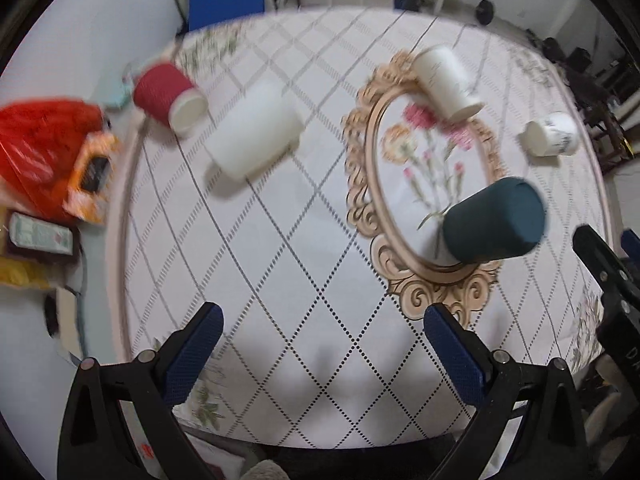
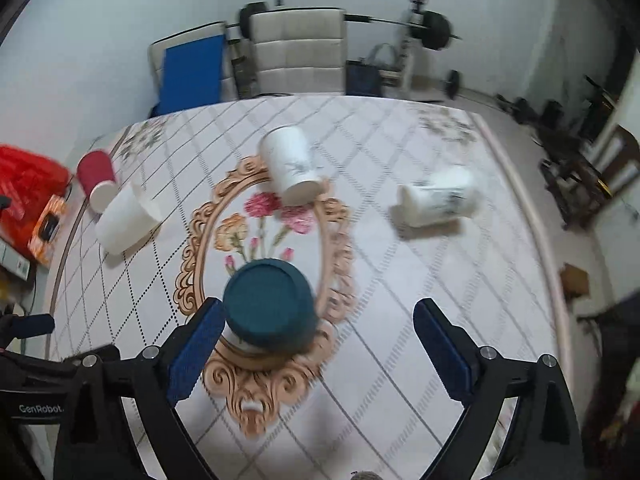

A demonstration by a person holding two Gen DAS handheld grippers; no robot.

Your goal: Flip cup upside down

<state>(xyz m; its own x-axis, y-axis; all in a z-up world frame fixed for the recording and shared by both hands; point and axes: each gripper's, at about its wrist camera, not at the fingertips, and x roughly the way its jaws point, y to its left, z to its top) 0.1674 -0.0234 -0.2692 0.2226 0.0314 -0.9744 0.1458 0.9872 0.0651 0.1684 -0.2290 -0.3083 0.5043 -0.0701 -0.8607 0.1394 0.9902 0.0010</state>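
Observation:
A dark teal cup [image 2: 270, 312] stands upside down on the patterned tablecloth [image 2: 400, 280], on the floral oval; it also shows in the left wrist view [image 1: 496, 222]. My right gripper [image 2: 316, 348] is open and empty, its left finger pad [image 2: 196, 348] just beside the teal cup. My left gripper [image 1: 324, 352] is open and empty above the near part of the tablecloth [image 1: 280, 260]. A plain white cup [image 1: 256, 132], a red cup [image 1: 168, 94] and a printed white cup [image 1: 448, 80] stand upside down. A small printed white cup [image 2: 438, 196] lies on its side.
A red bag [image 1: 44, 148] and an orange packet [image 1: 90, 178] lie left of the table with a remote-like box [image 1: 38, 236]. Chairs [image 2: 298, 56] and barbell weights [image 2: 436, 30] stand behind the table's far edge. The right gripper's body [image 1: 612, 280] shows in the left wrist view.

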